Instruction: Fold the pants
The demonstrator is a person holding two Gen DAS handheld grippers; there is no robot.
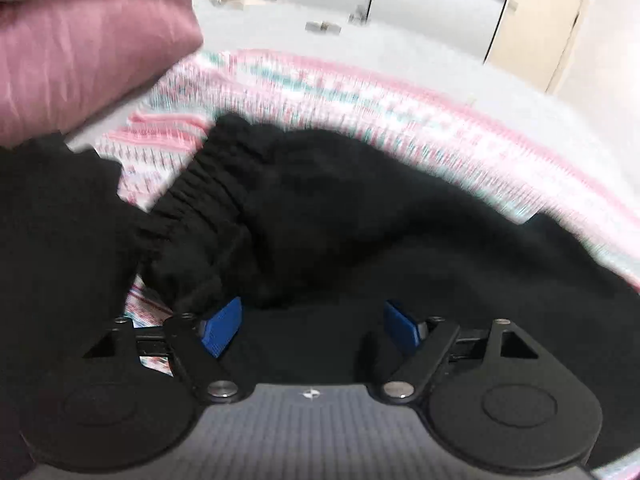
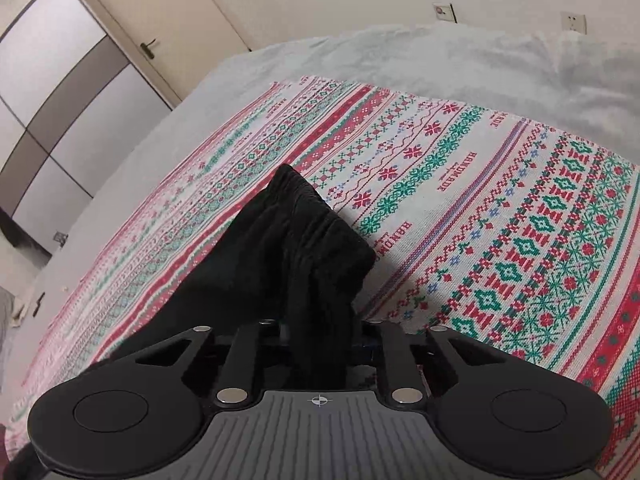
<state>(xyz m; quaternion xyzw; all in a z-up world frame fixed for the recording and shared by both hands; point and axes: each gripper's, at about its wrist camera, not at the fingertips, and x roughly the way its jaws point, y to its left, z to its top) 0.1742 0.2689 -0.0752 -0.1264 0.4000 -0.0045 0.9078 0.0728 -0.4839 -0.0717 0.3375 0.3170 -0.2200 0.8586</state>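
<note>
- Left wrist view: the left gripper stands wide, its blue pads well apart with nothing between them, low over the black pants.
- The pants lie on the patterned cloth, which serves as the landmark here; they cover its near part, and a pink and teal band of cloth shows beyond them.
- The gathered waistband sits toward the cloth's left end and faces left; from it the pants run off to the right, so their long axis lies roughly across this view. This picture is blurred, so finer folds cannot be told.
- A pink pillow rests past the cloth's left end, on the grey sheet.
- In the right wrist view, the right gripper is drawn narrow, clamped on a bunch of the pants; its pads are hidden by the fabric.
- The gripped fabric rises from the jaws as a ribbed, tapering flap that points away from the camera, above the cloth; more black fabric trails down to the gripper's left, onto the cloth.
- Beyond the cloth's far edge lies the grey sheet, then a door in the wall.
</note>
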